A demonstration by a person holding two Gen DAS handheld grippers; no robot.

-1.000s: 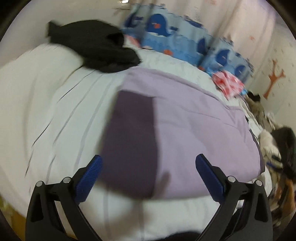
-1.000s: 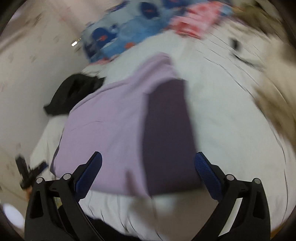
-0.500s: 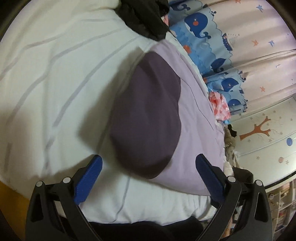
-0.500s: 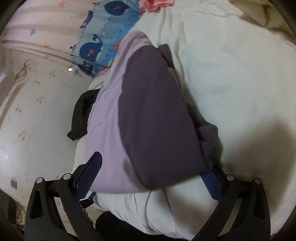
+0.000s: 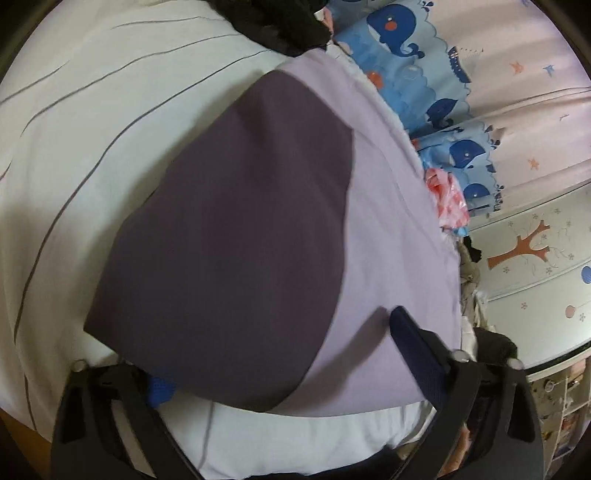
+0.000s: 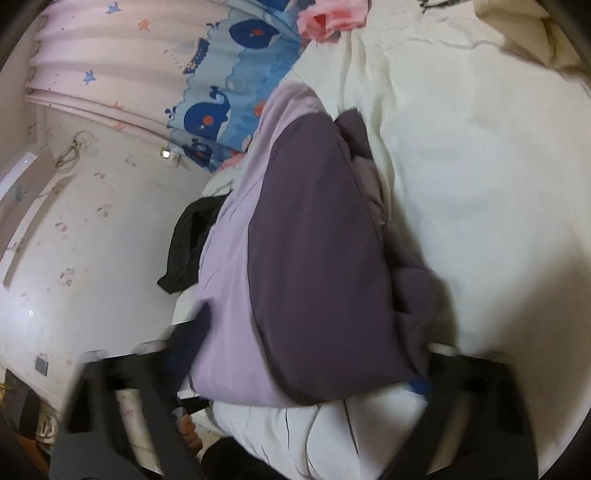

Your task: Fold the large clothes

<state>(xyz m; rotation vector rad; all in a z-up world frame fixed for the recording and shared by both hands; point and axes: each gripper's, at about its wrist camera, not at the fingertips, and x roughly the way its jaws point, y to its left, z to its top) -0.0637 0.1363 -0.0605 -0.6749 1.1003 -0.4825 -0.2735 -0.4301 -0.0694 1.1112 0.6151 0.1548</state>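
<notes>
Both units have moved in from above the bed to the near edge of the purple garment (image 5: 258, 229). The left hand-held gripper (image 5: 277, 354) now has one blue pad under the dark panel and the other on the lilac cloth. The right hand-held gripper (image 6: 310, 354) likewise straddles the garment's edge, jaws wide.

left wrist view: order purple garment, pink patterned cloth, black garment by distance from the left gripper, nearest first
From the left gripper:
1. Purple garment: right at the fingers, its near edge lying between them on the bed.
2. Pink patterned cloth: off to the right, past the garment's far side, below the whale curtain.
3. Black garment: farthest, at the top of the view on the striped sheet.
</notes>
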